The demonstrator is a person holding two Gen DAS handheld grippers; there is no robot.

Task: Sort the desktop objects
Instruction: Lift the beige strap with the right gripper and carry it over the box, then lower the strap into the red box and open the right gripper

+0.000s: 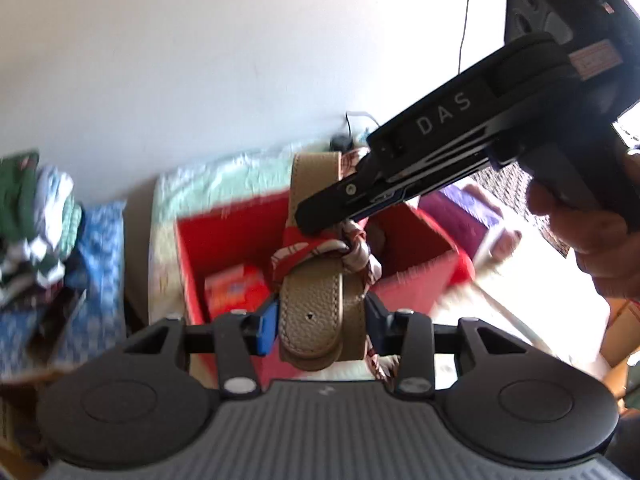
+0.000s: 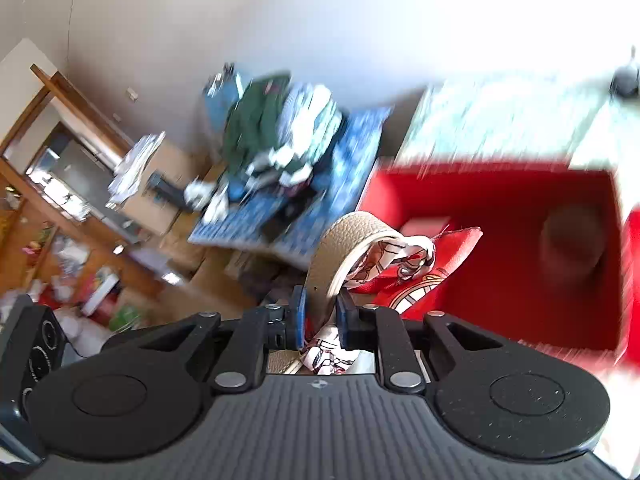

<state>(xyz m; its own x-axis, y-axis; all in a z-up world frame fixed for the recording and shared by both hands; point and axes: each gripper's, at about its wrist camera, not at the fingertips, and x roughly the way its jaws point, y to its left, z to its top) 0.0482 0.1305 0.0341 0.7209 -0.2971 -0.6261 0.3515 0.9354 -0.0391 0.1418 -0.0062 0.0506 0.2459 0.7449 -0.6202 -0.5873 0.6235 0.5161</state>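
Plainly both grippers share one load, a tan leather strap (image 1: 320, 308) with a red-and-white patterned scarf (image 1: 320, 254) knotted round it, held in the air above the red box (image 1: 212, 240). The left gripper (image 1: 320, 322) is closed across the strap's rounded, stitched end, blue pads pressing its two edges, so the strap's long axis runs straight away from that gripper, up and forward over the box. Further along, the right gripper (image 1: 320, 224) reaches in from the upper right and closes near the scarf's knot; in its own view the right gripper (image 2: 321, 320) has its jaws nearly together on the strap (image 2: 340, 256) edge-on, with scarf cloth (image 2: 404, 264) bunched beside and below them. The strap arches up from there and bends left, while the scarf trails right over the box (image 2: 500, 196), whose red floor lies directly beneath. An orange packet (image 1: 236, 288) already lies in the box's left corner, and a dim round shape sits near its right wall. Both grippers are about equally near the box, so lowering and letting go looks like the step in hand. The leather is pebbled, pale-stitched, with one punched hole; blur hides finer detail
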